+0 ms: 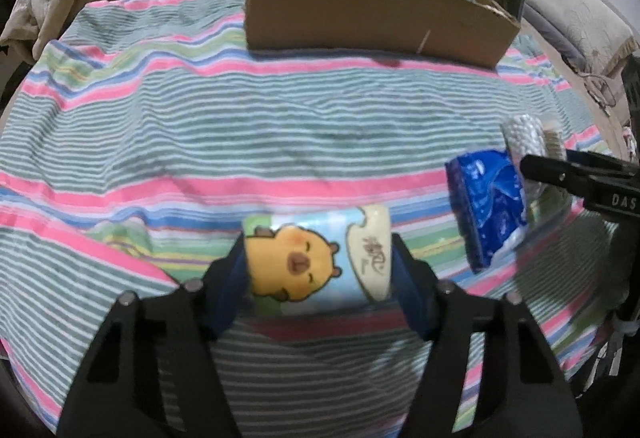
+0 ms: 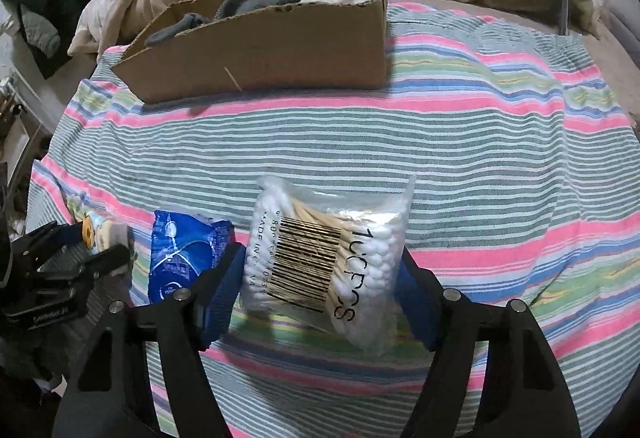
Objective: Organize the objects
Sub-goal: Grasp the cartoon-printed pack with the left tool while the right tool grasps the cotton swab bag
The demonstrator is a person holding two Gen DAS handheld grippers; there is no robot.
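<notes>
Striped bedding (image 1: 280, 125) carries a cardboard box (image 1: 360, 21) at its far edge. Left claw (image 1: 318, 262) pinches the capybara tissue pack (image 1: 316, 258); right claw (image 2: 320, 266) brackets the cotton-swab bag (image 2: 328, 250). Both should squeeze firmly, then lift straight toward that box.

Black left gripper (image 1: 318, 270), blue-padded jaws, silver screws, perhaps steel.

Tissue pack (image 2: 186, 258) lies between capybara pack (image 1: 316, 258) and swab bag (image 2: 328, 258).
</notes>
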